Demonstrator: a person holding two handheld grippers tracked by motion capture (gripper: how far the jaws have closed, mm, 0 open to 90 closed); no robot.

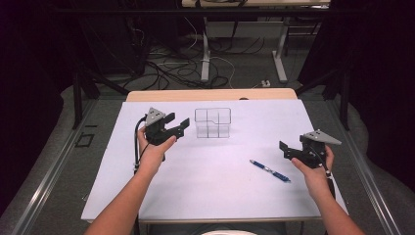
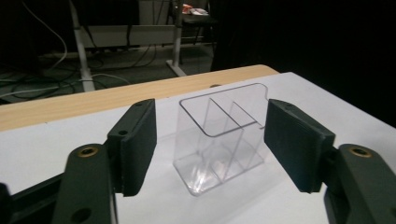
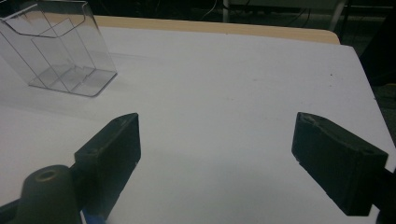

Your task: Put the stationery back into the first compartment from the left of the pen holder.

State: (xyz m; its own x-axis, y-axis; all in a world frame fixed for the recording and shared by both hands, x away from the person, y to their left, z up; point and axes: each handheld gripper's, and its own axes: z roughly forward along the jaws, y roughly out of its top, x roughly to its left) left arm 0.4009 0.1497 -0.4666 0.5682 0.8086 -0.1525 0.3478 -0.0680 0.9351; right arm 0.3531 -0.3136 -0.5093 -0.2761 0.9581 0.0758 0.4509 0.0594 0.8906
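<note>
standing toward the tabletop's far edge, the clear organizer (image 1: 213,123) looks light, stiff and slick, likely brittle; its thin outer walls seem the best grip. the left gripper (image 1: 178,128) hovers just beside it, jaws wide. the right gripper (image 1: 288,151) waits near the right edge, jaws wide, by the blue pen (image 1: 270,170).

Clear plastic organizer (image 1: 213,123), blue pen (image 1: 270,170), white tabletop (image 1: 220,196) with a wood edge, and both claws were black.
</note>
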